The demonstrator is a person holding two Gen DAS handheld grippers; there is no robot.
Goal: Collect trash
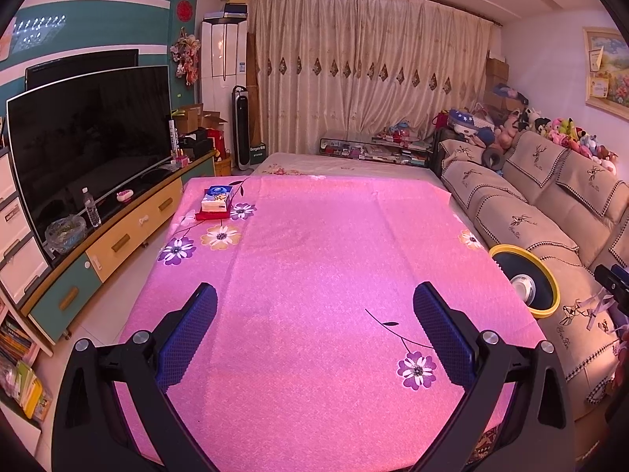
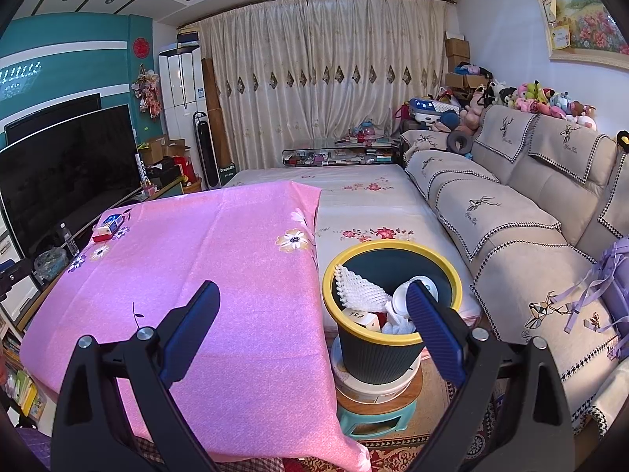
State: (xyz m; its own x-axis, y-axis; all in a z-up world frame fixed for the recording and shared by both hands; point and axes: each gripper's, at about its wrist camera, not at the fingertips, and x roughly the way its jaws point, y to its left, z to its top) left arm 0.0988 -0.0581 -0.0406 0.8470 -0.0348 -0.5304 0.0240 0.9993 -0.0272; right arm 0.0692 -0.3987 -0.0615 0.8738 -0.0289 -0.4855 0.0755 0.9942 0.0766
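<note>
The left hand-held gripper [image 1: 314, 326] is hovering above the pink floral cloth covering the counter [image 1: 314, 255], its blue-padded fingers [image 1: 188, 334] spread wide and gripping nothing. Well ahead of it and to its left, a stack of tissue packs [image 1: 215, 202] is lying near the counter's far corner. Off to its right, the yellow-rimmed trash bin [image 1: 546, 299] is showing past the counter's edge. The right hand-held gripper [image 2: 314, 318] is likewise gaping wide and empty, its left finger over the cloth and its right finger [image 2: 434, 330] overlapping the bin's [image 2: 365, 358] mouth. Inside the bin, white foam netting [image 2: 359, 289] and other white scraps are lying heaped.
</note>
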